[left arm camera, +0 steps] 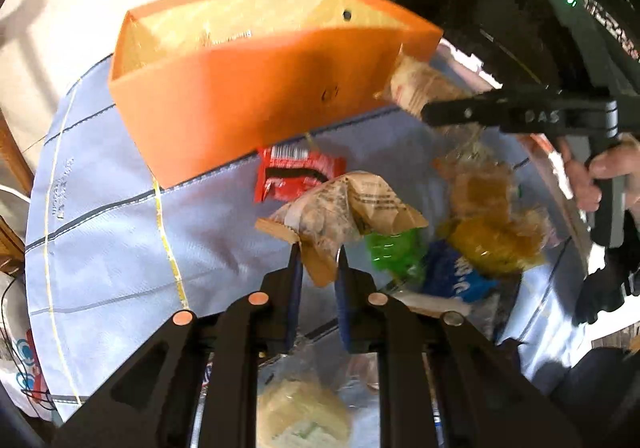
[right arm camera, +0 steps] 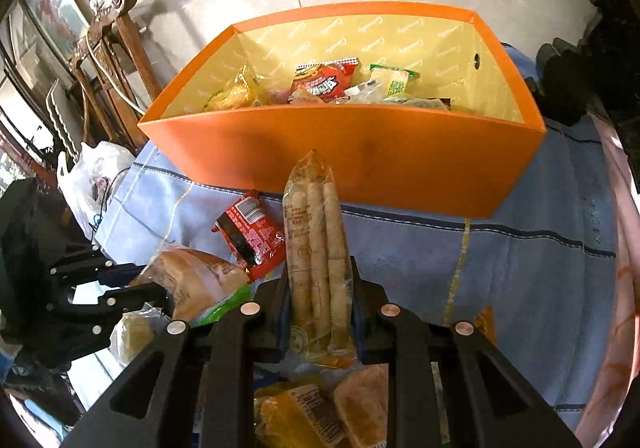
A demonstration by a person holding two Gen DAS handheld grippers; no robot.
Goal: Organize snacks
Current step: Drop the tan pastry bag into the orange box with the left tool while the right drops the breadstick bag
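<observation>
On the left of the scene, the left gripper [left arm camera: 318, 250] is clamped on a crinkly clear bread packet [left arm camera: 332, 208], its jaws pinching the bottom edge of the wrapper near the lower middle of the left wrist frame, with the packet rising above the fingertips. That packet looks light and soft, the bread inside easy to crush, so the sealed wrapper edge is probably the best place to hold it. Just above it in the frame, a red sachet [left arm camera: 298, 173] lies flat on the blue cloth [left arm camera: 120, 228] covering the desk, close under the front wall of the orange box [left arm camera: 256, 100]. Further right, a loose heap of packets, green, blue and yellow, lies on the cloth. In the right wrist frame, the right gripper [right arm camera: 320, 280] is closed around the lower half of a clear bag of long biscuit sticks [right arm camera: 316, 244], which stands upright between the jaws and points toward the box. The sticks look stiff but brittle and the film slippery, so a firm hold low on the bag suits it. The box already holds several snacks.
</observation>
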